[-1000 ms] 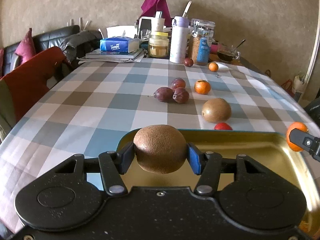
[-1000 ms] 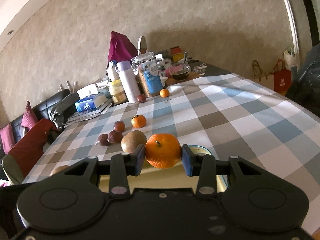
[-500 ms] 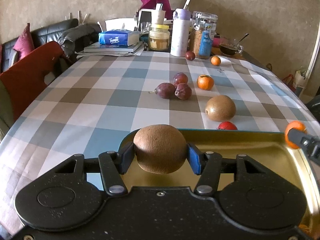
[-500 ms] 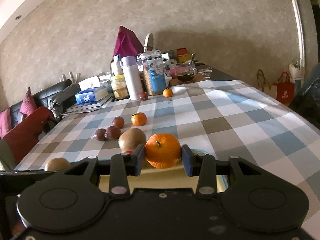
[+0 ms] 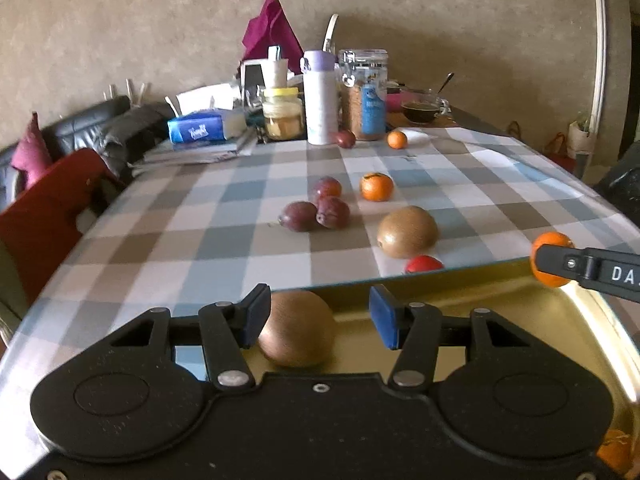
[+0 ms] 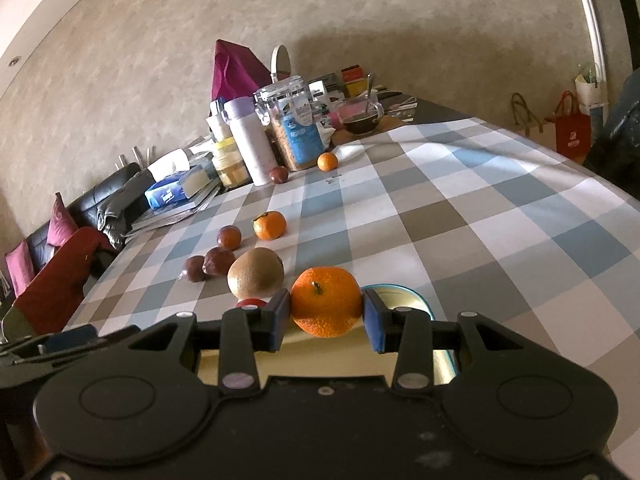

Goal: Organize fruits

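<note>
My left gripper (image 5: 318, 316) is open over the gold tray (image 5: 500, 308). A brown kiwi (image 5: 298, 328) sits low between its fingers, against the left one and clear of the right one. My right gripper (image 6: 325, 318) is shut on a mandarin (image 6: 326, 306) above the tray's far rim (image 6: 404, 292); it also shows at the right of the left wrist view (image 5: 550, 258). On the checked cloth lie a second kiwi (image 5: 407, 231), a small red fruit (image 5: 424, 264), three plums (image 5: 316, 208) and two more mandarins (image 5: 376, 187).
Jars, a white bottle (image 5: 320, 96), a tissue box (image 5: 196, 130), books and a glass cup (image 5: 422, 106) crowd the table's far end, with a plum (image 5: 346, 139) and small mandarin (image 5: 397, 139) in front. A red-draped chair (image 5: 44, 216) stands left. Another orange fruit (image 5: 614, 450) lies in the tray.
My left gripper has opened and the kiwi has dropped lower between the fingers. The right gripper still holds its mandarin in about the same place.
</note>
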The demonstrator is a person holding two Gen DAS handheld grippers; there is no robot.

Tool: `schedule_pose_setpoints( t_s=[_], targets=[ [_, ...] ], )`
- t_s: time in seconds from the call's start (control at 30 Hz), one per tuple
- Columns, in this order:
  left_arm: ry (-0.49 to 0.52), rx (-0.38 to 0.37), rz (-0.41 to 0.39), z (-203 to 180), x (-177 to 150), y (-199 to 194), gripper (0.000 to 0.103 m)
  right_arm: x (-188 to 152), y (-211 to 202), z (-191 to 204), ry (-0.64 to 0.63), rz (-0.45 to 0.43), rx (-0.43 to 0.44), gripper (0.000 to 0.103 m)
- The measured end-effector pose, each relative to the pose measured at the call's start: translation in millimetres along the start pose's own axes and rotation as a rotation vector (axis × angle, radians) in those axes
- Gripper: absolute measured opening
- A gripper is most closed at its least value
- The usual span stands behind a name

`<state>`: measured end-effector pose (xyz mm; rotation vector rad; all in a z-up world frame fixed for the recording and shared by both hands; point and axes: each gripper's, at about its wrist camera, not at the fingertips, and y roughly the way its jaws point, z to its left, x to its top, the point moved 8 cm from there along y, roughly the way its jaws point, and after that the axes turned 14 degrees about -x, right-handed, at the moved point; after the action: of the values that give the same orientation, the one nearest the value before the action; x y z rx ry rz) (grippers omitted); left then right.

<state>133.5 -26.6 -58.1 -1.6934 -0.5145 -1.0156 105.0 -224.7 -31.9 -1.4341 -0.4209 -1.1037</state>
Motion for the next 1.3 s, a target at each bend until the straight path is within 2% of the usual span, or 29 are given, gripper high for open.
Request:
schedule_pose_setpoints(
  t_s=[0.27, 0.43, 0.73, 1.07, 1.3],
  targets=[
    [-0.113, -0.035, 0.009, 17.4, -6.7, 4.9, 0.06, -3.8, 0.0, 4.8, -0.034, 0.026, 0.02, 0.042],
    [-0.153, -0.027, 0.033, 24.3, -10.4, 10.0, 0.06, -5.0, -1.4, 6.3, -0.044, 0.02, 0.021, 0.042],
    [-0.144, -0.01, 0.03, 23.0, -11.5, 8.9, 0.06, -4.3, -2.6, 7.1, -0.061, -0.009, -0.006, 0.042],
    [-0.186, -0.018, 0.041, 27.9, -11.8, 11.0, 0.06, -3.0, 2.9, 4.4, -0.032, 0.024, 0.006, 0.042],
    [-0.151, 0.004, 0.041, 23.2, -11.7, 10.4, 0.06, -2.6, 4.3, 1.8, -0.011, 0.033, 0.003, 0.042]
  ],
)
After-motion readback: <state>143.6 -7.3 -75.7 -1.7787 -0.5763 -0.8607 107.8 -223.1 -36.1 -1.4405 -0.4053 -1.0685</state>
